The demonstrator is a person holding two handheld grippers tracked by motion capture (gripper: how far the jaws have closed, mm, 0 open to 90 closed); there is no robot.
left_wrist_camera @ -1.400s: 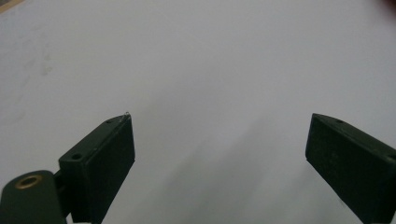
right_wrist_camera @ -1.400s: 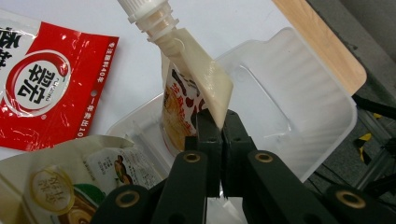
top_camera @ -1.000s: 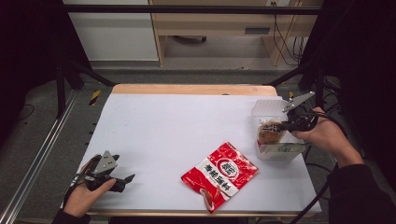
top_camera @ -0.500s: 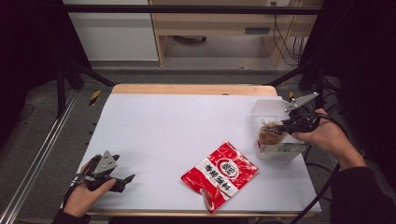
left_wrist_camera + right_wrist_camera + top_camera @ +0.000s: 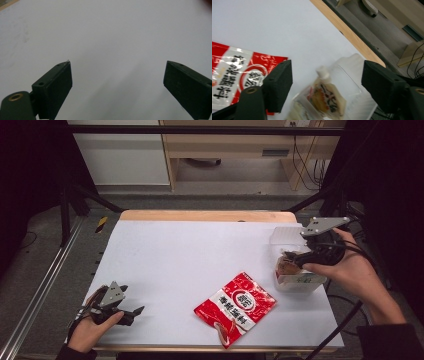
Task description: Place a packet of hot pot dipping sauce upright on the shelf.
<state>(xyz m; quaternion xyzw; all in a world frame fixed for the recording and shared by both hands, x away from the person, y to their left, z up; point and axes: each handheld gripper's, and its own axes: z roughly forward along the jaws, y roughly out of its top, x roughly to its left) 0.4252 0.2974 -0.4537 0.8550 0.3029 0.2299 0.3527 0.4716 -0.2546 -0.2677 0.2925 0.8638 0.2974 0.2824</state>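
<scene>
Sauce pouch [image 5: 325,97] white-capped, tan-labelled, in clear tub [image 5: 352,75], right gripper [image 5: 327,82] just opened, empty

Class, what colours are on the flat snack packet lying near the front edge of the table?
The snack packet is red with white panels and dark lettering, clearest in the high view.

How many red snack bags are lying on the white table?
1. The red snack bag lies flat near the front edge of the table, left of the clear container; others may be hidden inside it.

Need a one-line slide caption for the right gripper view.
Right gripper, jaws just opened, above a spouted pouch in a clear tub beside the red packet.
</scene>
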